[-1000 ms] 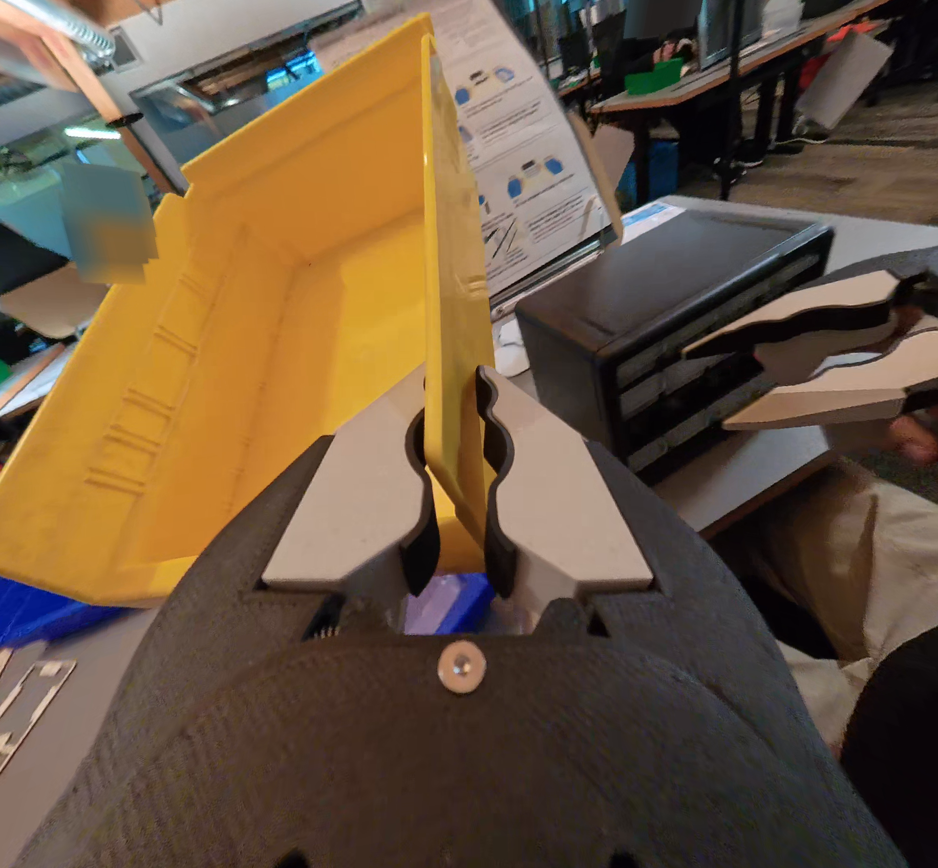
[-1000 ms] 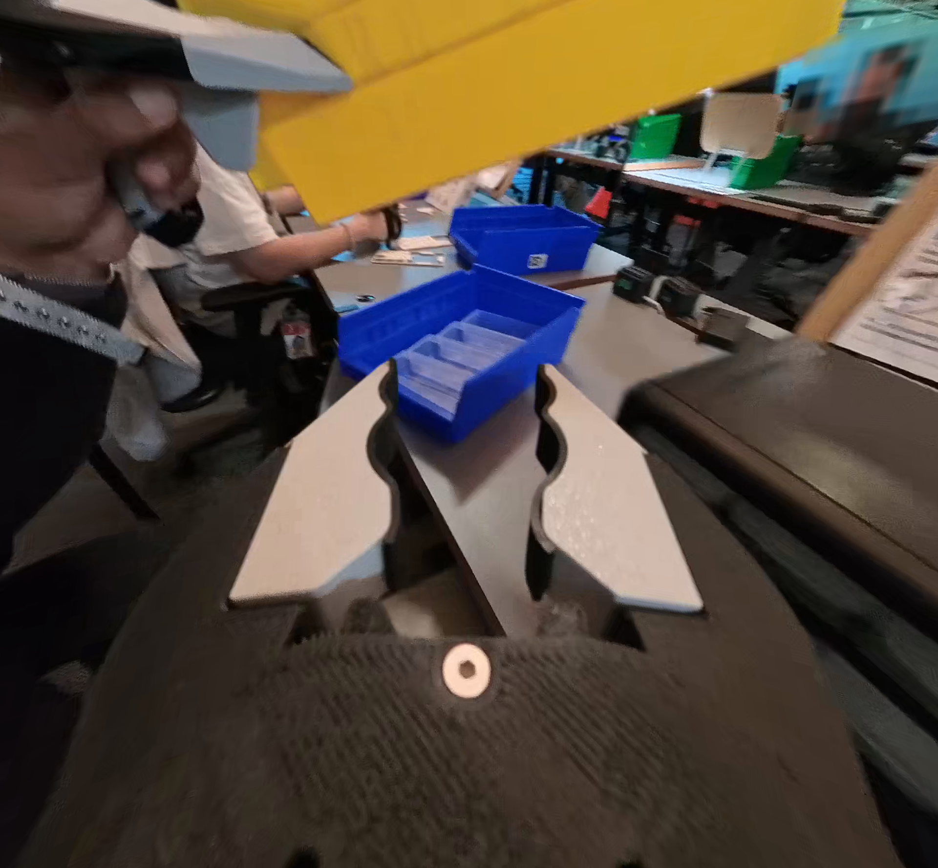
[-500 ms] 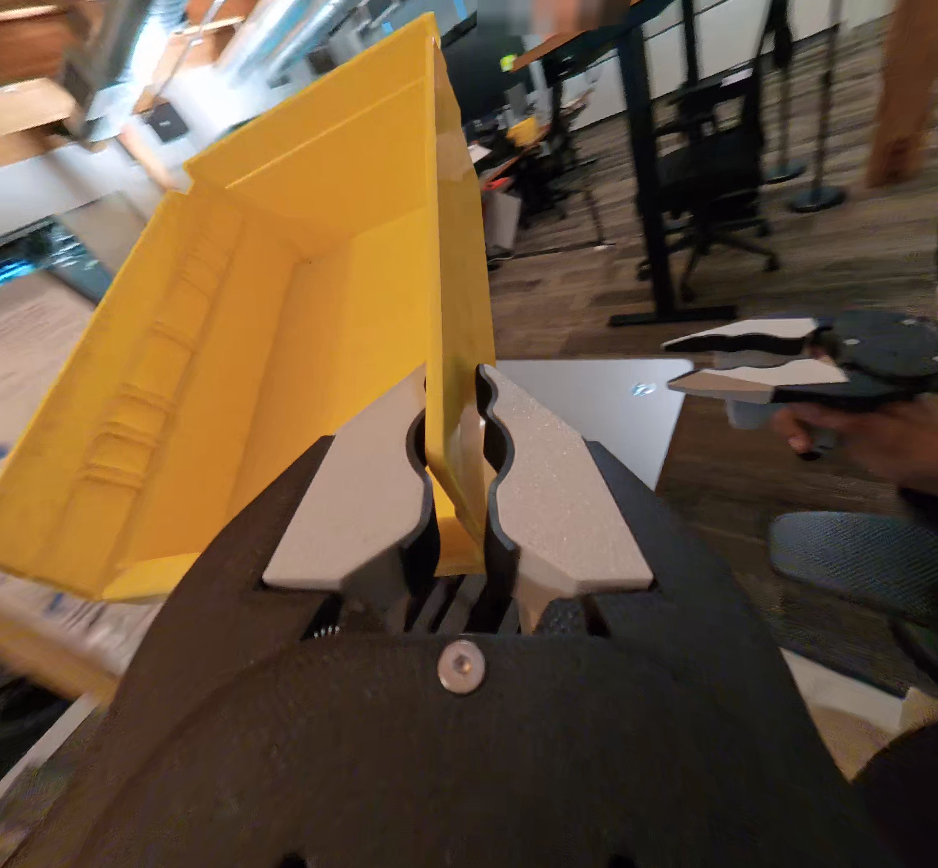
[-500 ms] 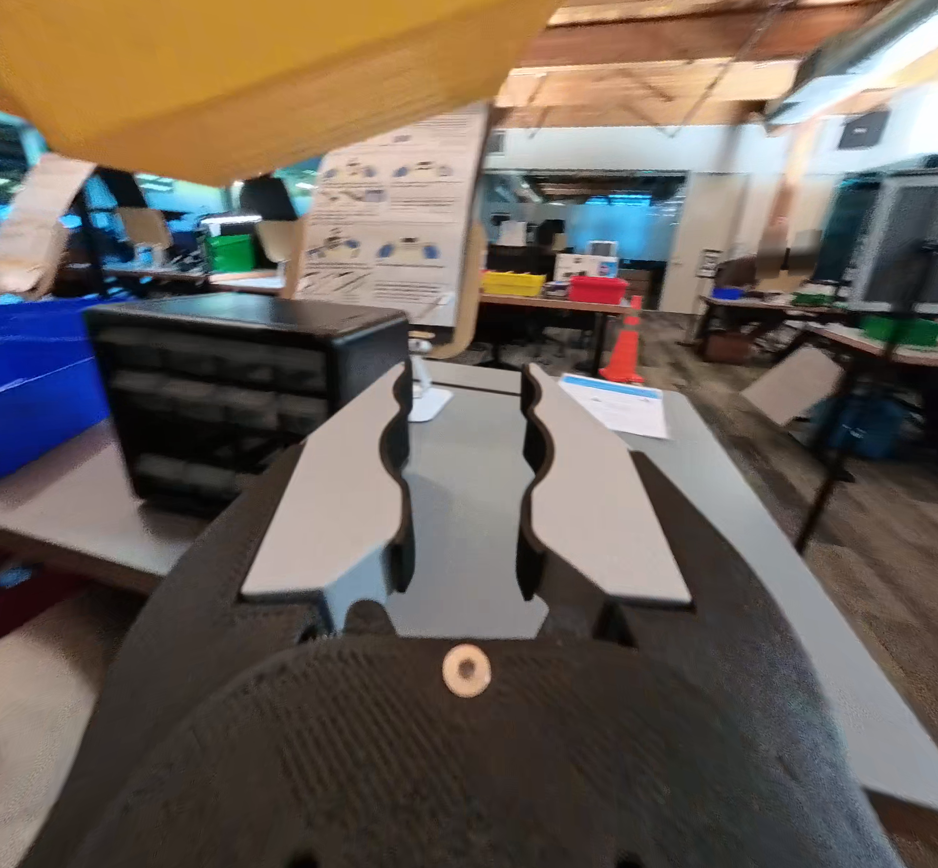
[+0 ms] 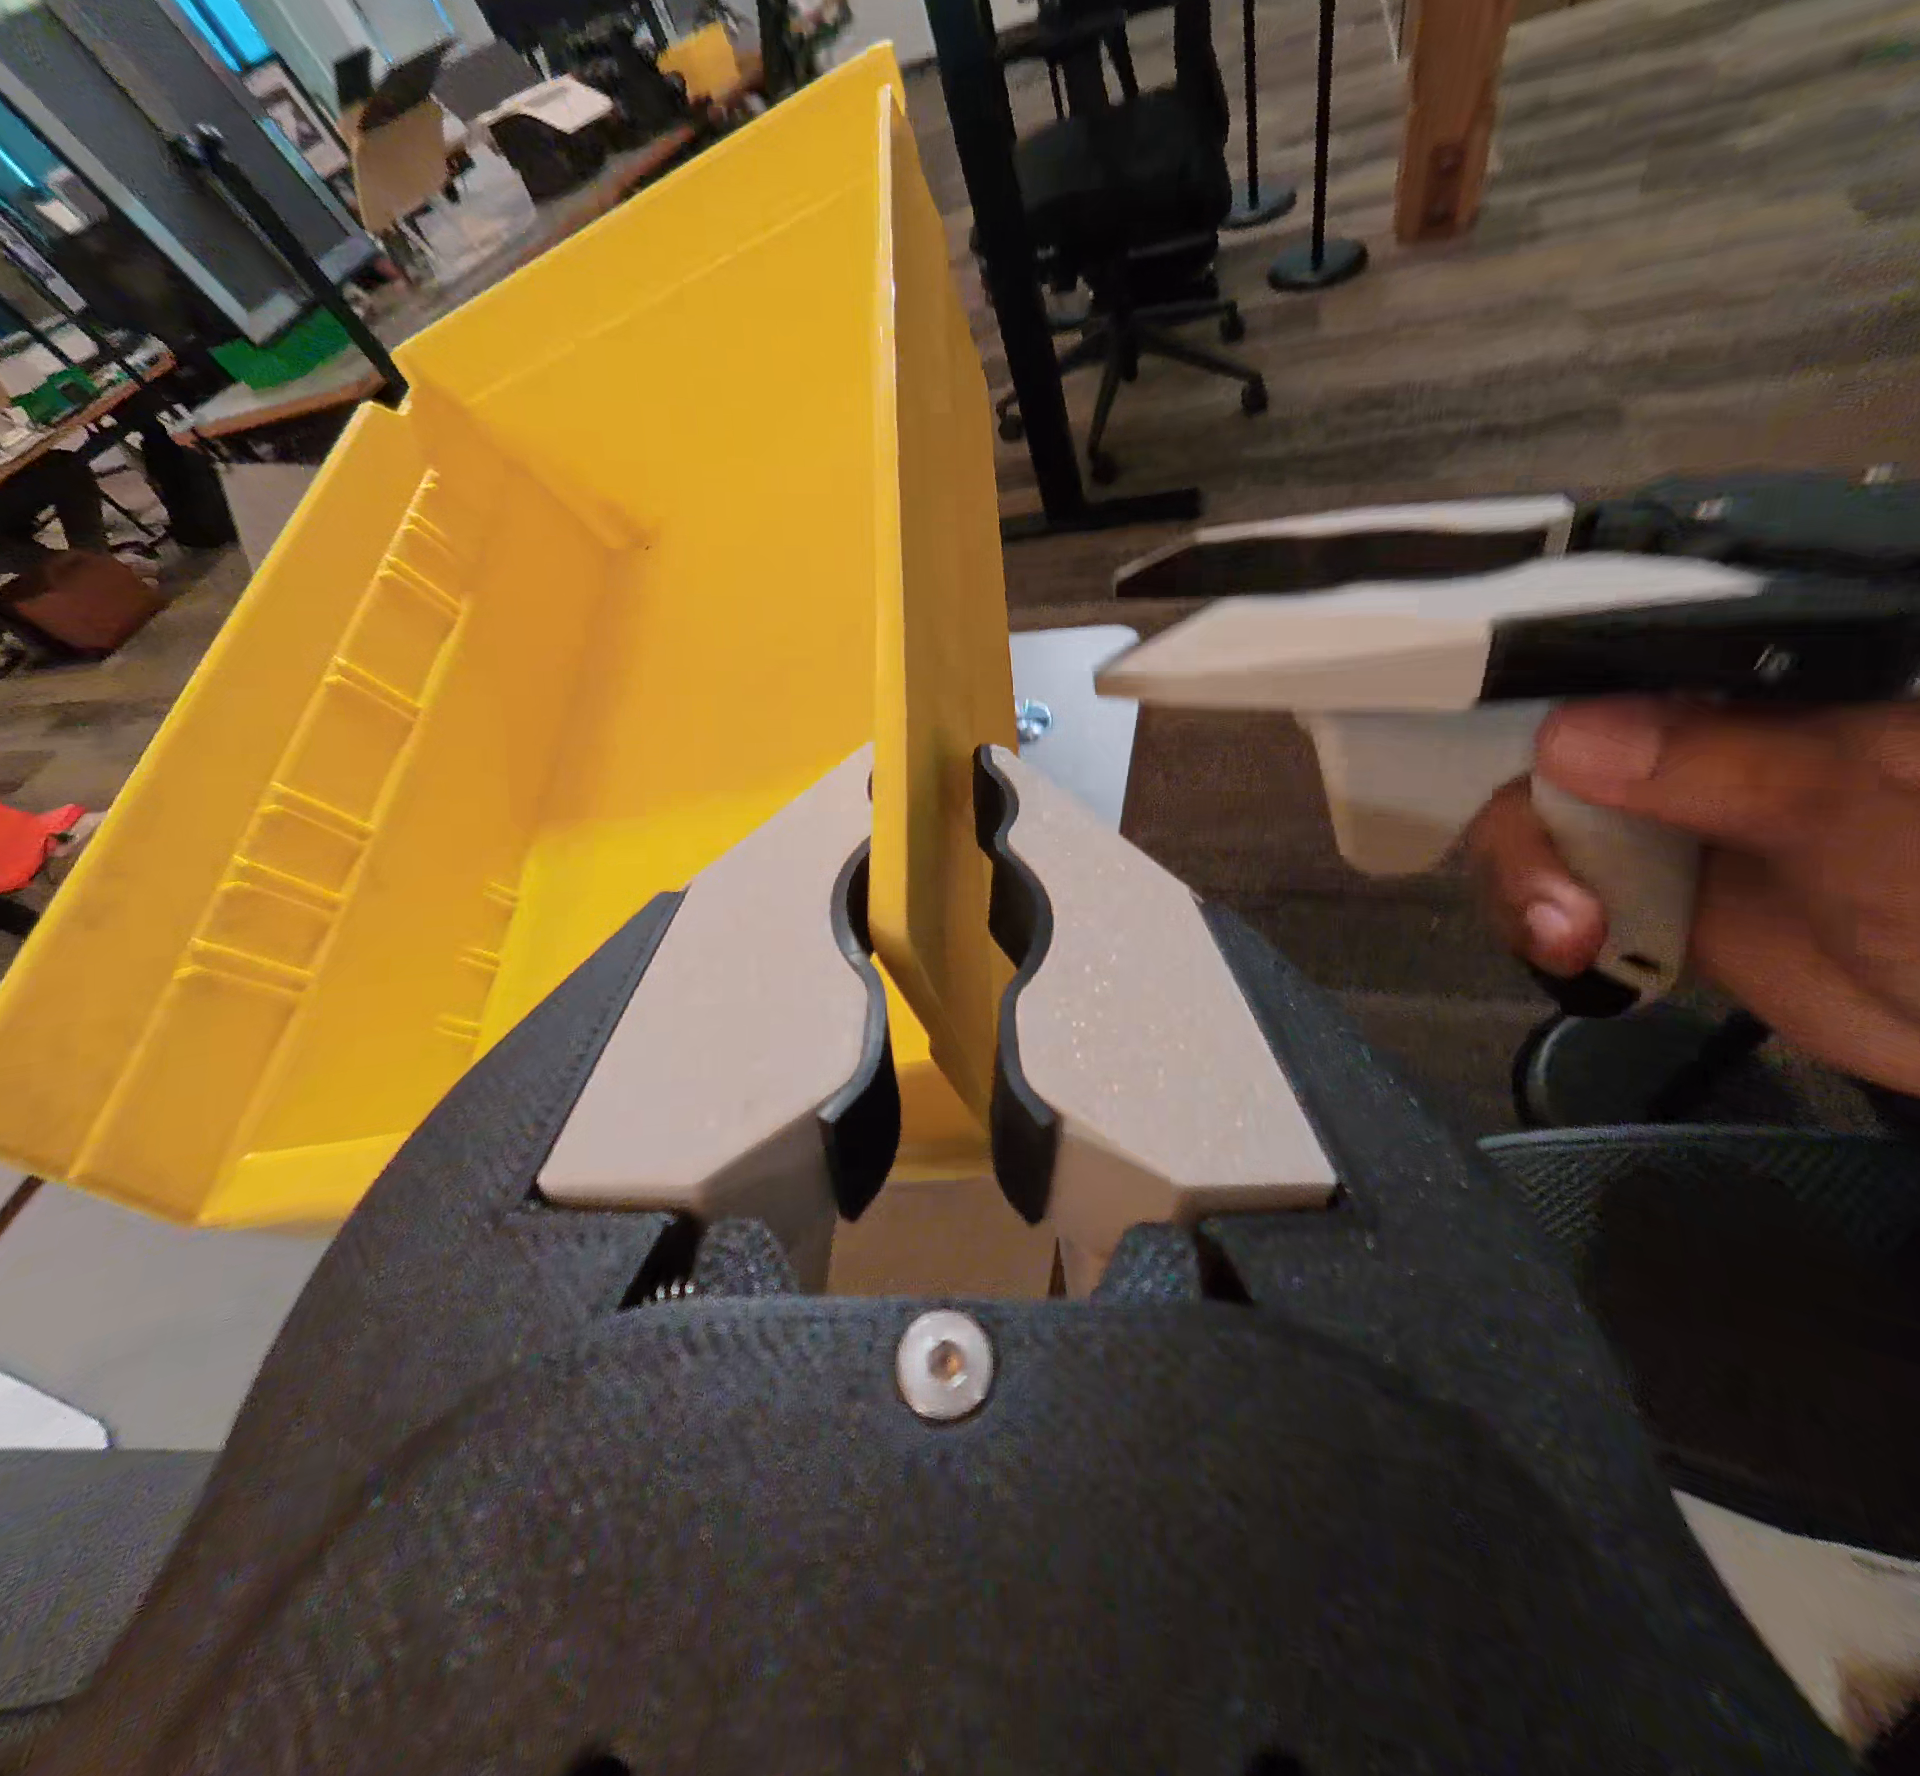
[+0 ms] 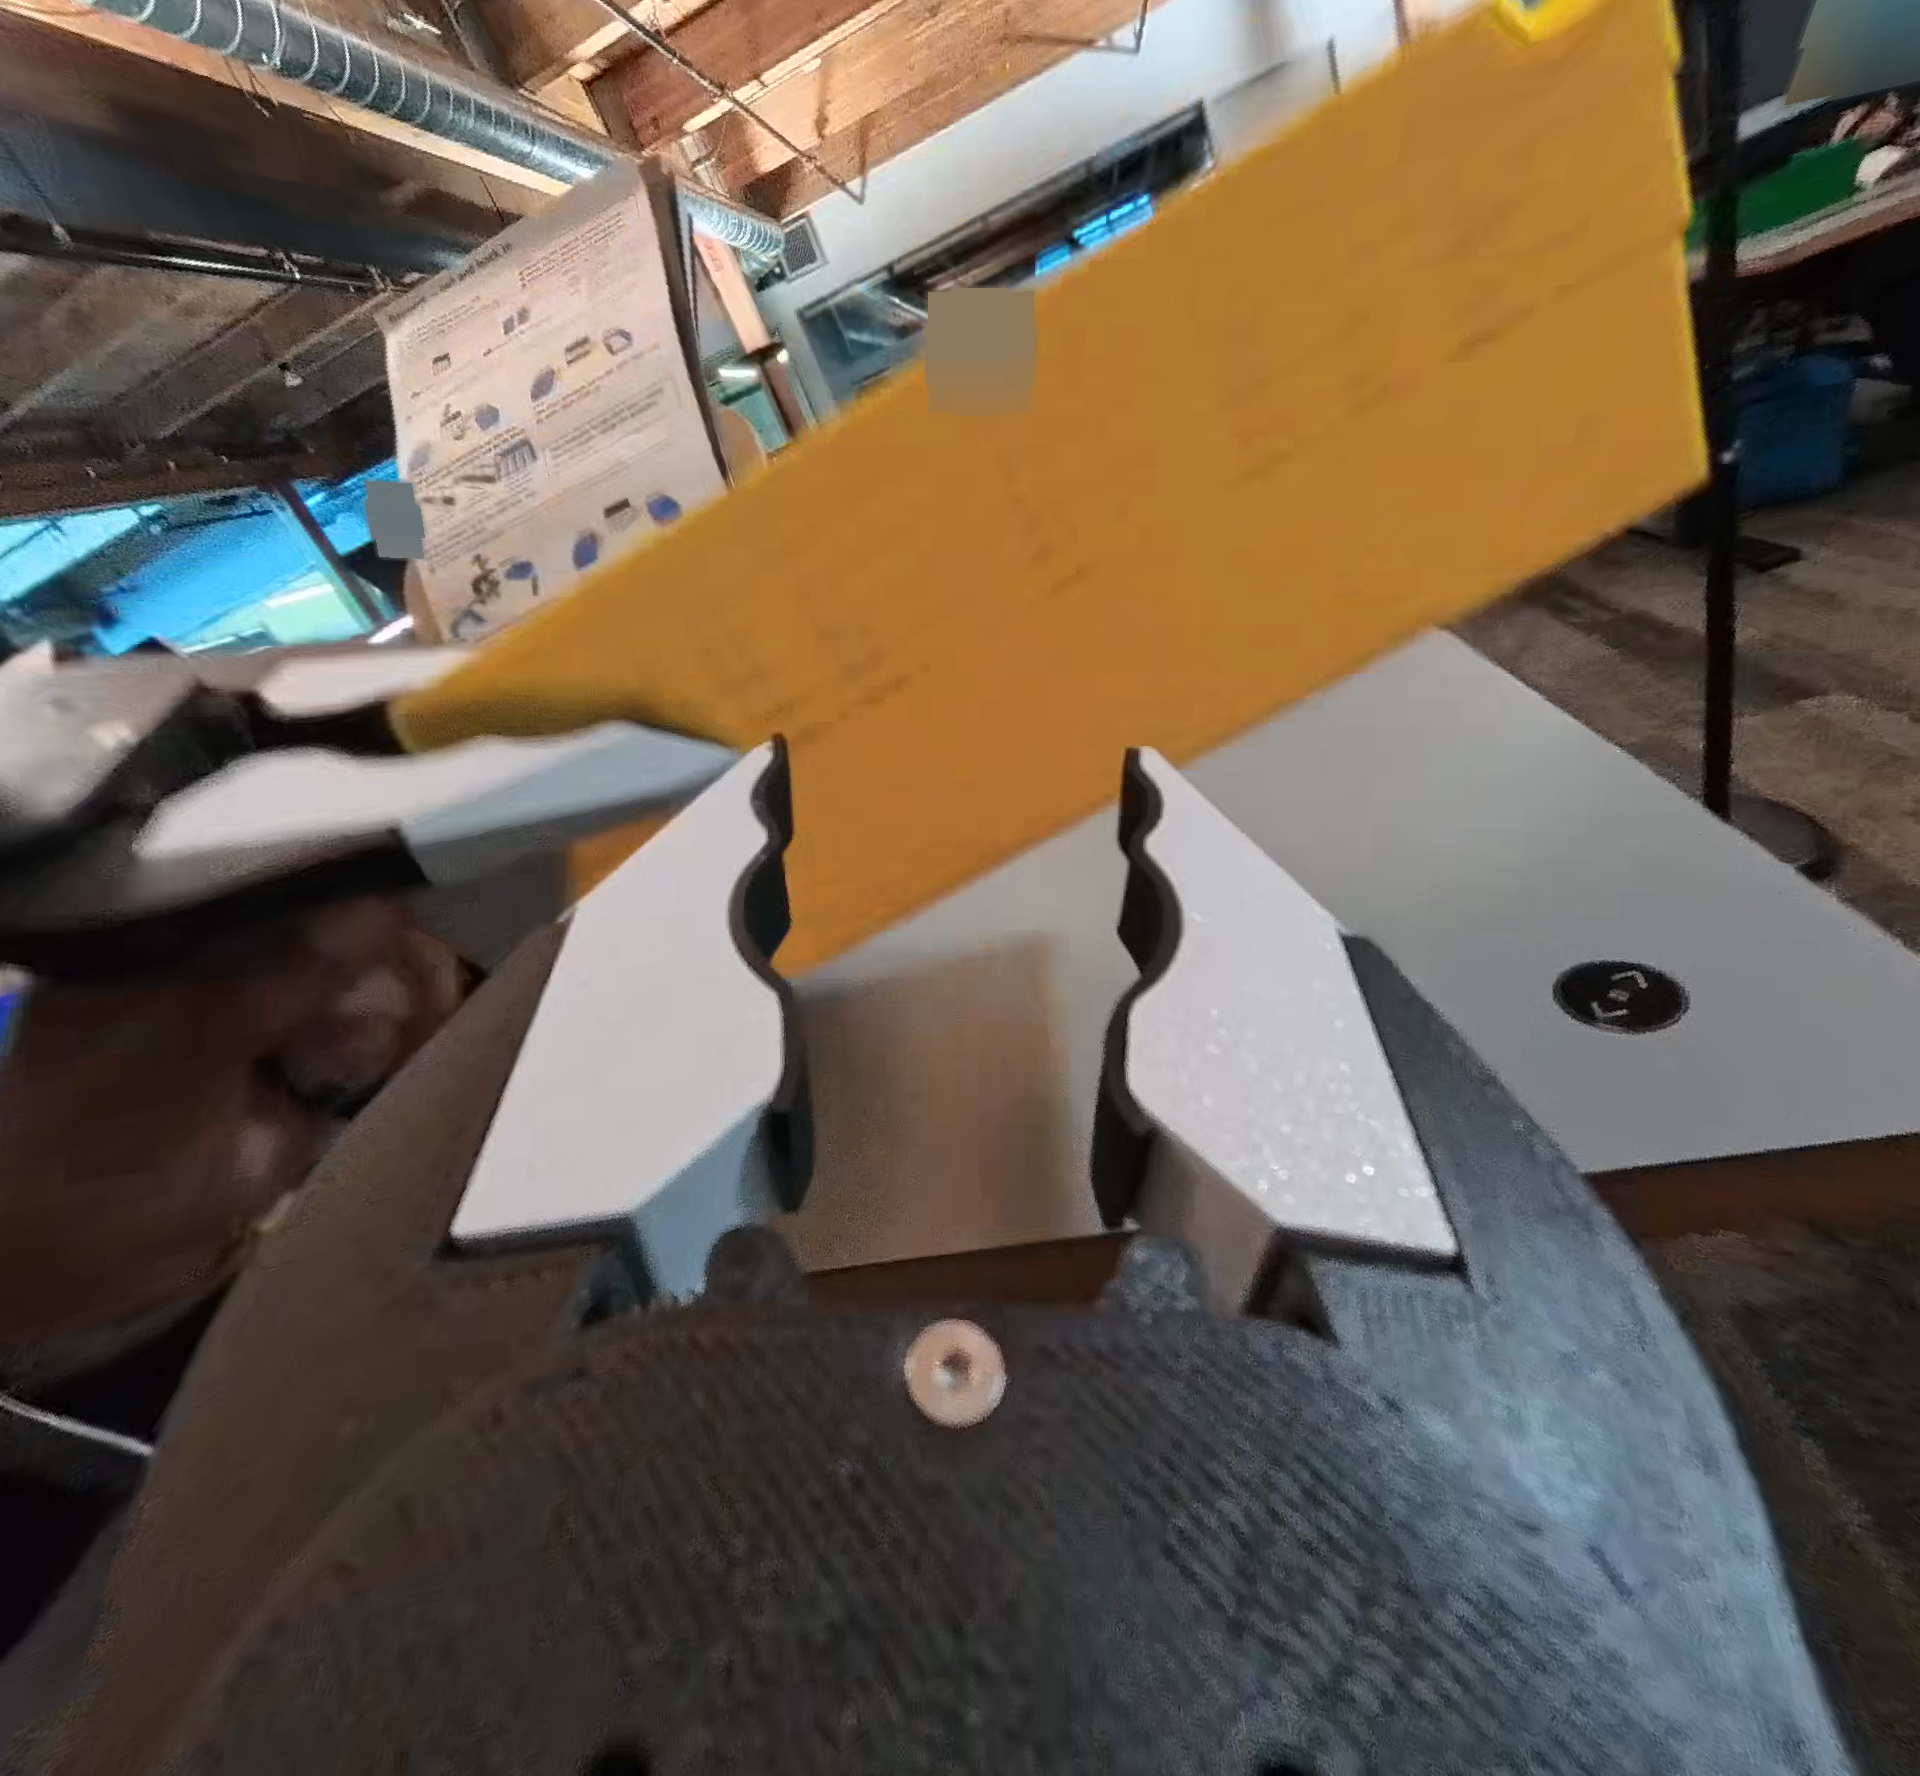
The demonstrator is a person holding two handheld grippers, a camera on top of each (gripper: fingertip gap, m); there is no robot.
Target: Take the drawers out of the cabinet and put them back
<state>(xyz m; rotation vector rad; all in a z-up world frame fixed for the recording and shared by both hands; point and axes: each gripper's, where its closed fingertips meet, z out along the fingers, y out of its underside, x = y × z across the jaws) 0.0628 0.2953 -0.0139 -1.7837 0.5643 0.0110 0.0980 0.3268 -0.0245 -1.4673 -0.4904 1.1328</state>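
Observation:
My left gripper (image 5: 928,770) is shut on the side wall of a large empty yellow bin (image 5: 582,646) and holds it up in the air, tilted. The bin's outer side (image 6: 1195,521) fills the middle of the right wrist view, with the left gripper (image 6: 582,729) clamped on its near end. My right gripper (image 6: 954,770) is open and empty, close beside the bin; it shows at the right of the left wrist view (image 5: 1122,625), held by a hand (image 5: 1745,885). The cabinet and its drawers are out of view.
A grey table (image 6: 1455,895) lies below the bin, with a round black insert (image 6: 1621,996) at its right. A printed instruction board (image 6: 540,396) stands behind. Office chairs (image 5: 1122,199), black desk legs (image 5: 997,199) and a wooden post (image 5: 1455,43) stand on the floor beyond.
Both grippers swung round to the right, away from the black cabinet and blue bins. The left kept hold of the yellow bin. The right gripper opened wider and now sits close beside the bin.

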